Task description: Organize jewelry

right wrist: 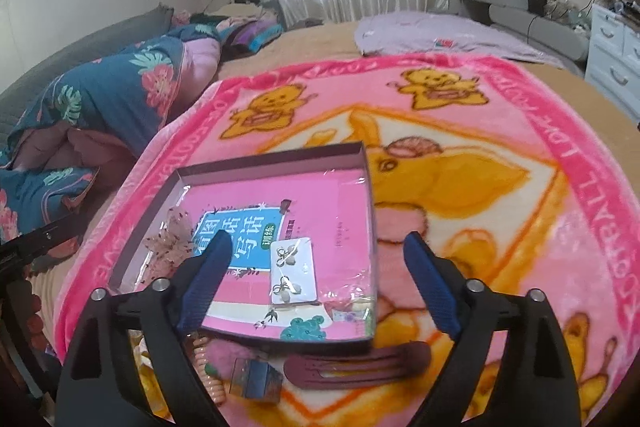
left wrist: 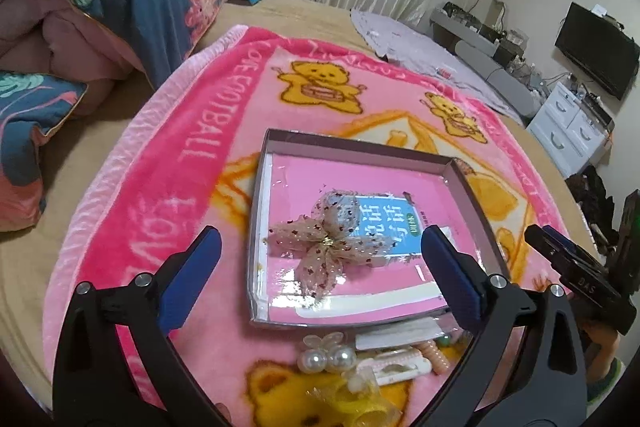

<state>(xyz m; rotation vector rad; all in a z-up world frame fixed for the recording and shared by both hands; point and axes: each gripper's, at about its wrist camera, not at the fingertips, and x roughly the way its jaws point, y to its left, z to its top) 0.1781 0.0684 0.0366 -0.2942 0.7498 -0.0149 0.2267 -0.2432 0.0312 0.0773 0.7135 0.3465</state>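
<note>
One big pink plush blanket (right wrist: 500,131) printed with yellow bears covers the bed, and on it sits a shallow grey cardboard tray (right wrist: 276,153) lined with a pink book cover, holding a sheer beige butterfly bow (left wrist: 326,247) toward its left side and a small white card of silver earrings (right wrist: 292,271) toward its near right. Both the left gripper (left wrist: 320,251) and the right gripper (right wrist: 318,255) hover over the tray with blue-padded jaws spread wide and empty. Loose pieces lie on the blanket just outside the tray's near wall: a dark maroon hair clip (right wrist: 360,363), a peach spiral hair tie (left wrist: 434,357) and a pearl hair clip (left wrist: 326,359).
</note>
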